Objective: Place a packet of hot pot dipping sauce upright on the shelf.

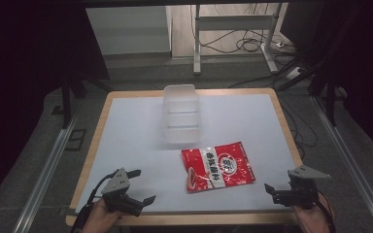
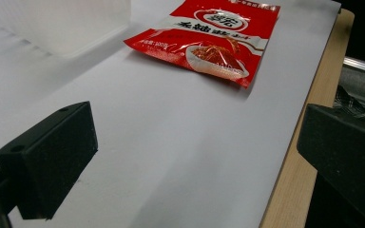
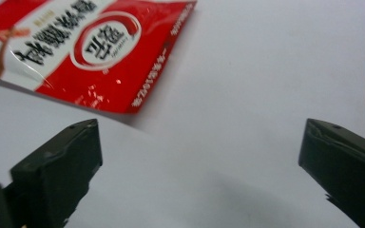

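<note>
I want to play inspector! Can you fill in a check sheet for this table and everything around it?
Surface: white table with a wooden rim, flat.
Job's things: red packet lying flat; clear box behind it, apparently empty.
Clutter: nothing seen.
Grippers: left gripper and right gripper at the near edge, both open, holding nothing.
Cables: loose cables on the floor beyond the table.
Surroundings: grey metal stand, dark curtains at the sides.

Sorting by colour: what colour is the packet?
Red with a white band; packet shows best in the left gripper view.
</note>
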Motion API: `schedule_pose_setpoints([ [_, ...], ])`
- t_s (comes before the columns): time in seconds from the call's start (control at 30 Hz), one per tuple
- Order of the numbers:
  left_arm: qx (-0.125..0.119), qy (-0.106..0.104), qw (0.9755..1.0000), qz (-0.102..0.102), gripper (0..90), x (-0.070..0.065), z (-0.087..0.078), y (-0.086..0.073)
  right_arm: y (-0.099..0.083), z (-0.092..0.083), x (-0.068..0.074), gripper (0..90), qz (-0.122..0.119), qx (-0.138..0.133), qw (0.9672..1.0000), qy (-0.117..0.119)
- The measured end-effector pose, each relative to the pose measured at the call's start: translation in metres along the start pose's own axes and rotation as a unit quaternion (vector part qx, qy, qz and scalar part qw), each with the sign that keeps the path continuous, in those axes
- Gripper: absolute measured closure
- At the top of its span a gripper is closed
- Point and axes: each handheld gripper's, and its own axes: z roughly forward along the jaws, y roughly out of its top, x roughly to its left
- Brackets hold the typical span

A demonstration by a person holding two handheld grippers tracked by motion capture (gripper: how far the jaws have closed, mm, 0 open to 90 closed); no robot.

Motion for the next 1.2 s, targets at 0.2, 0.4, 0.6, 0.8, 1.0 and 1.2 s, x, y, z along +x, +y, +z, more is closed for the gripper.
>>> schedule_pose_setpoints([
  [0.2,-0.001,-0.002,1.0,-0.003,0.0,0.001,-0.001,0.0,0.001,0.001,0.001,0.0,-0.023,-0.01,0.9996,-0.012],
  [0.4,0.003,-0.004,1.0,-0.002,0.0,-0.001,0.0,0.0,0.0,0.004,0.0,0.0,-0.029,-0.003,0.9995,-0.014],
  [0.6,0.001,-0.004,1.0,-0.004,0.0,0.0,-0.001,0.0,-0.001,0.006,-0.001,0.0,-0.027,-0.002,0.9996,-0.01],
  [0.8,0.002,-0.003,1.0,-0.002,0.0,-0.001,0.0,0.0,0.0,0.007,0.0,0.0,-0.029,0.001,0.9995,-0.013],
  [1.0,0.003,-0.003,1.0,0.0,0.0,-0.001,0.0,0.0,0.001,0.008,0.002,0.0,-0.026,-0.001,0.9996,-0.012],
  [1.2,0.004,-0.004,1.0,0.0,0.0,-0.001,0.0,0.0,0.005,0.011,0.007,0.0,-0.031,-0.005,0.9994,-0.011],
])
